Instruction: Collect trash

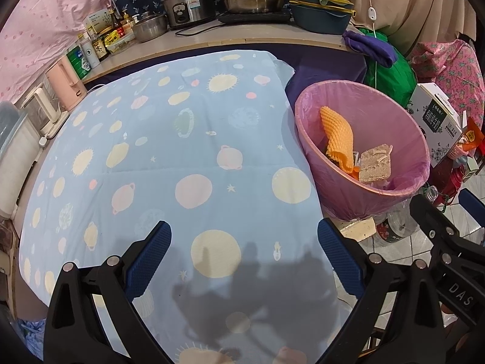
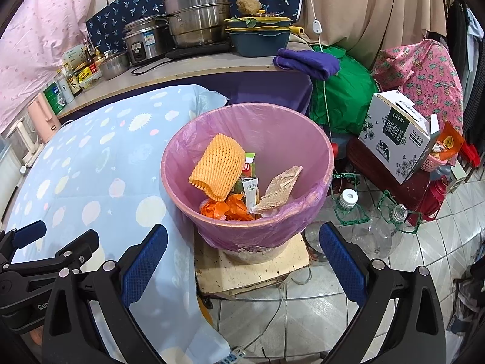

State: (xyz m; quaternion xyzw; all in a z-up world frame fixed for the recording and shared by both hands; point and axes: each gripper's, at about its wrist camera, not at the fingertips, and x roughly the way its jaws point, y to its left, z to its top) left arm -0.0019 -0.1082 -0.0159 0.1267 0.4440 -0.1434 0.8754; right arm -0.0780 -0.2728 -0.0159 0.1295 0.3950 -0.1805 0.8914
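Hovering over the blue planet-print cloth [image 1: 169, 139] that covers the counter, the left hand-held gripper [image 1: 244, 261] has its jaws spread wide with nothing between them; the cloth under it shows no loose scrap. Just to the right of the cloth's edge stands the pink-lined trash bin [image 2: 315, 148], on a stained board [image 2: 251, 268] raised off the tiled floor. The trash sits inside it: an orange foam fruit net [image 2: 216, 166] leans against the left inner wall, a small green-and-white carton [image 2: 251, 189] stands in the middle, crumpled orange plastic [image 2: 227, 207] lies beneath, and a brown fibrous pad [image 2: 280, 189] leans on the right.

By my judgement all of this is light. The net is soft and springy, so it would squash under the pads and is best pinched across its folded lower edge. The pad looks stiffer and thin, best taken by its upper edge. The net's long axis runs from the bin's upper left down toward the centre; the pad's runs from upper right down to the centre, so the two lean toward each other.

Right again, the right hand-held gripper [image 2: 244, 261] hangs in front of the bin, jaws equally wide and empty. Clear plastic bottles [image 2: 348, 209] lie on the floor beside the bin.
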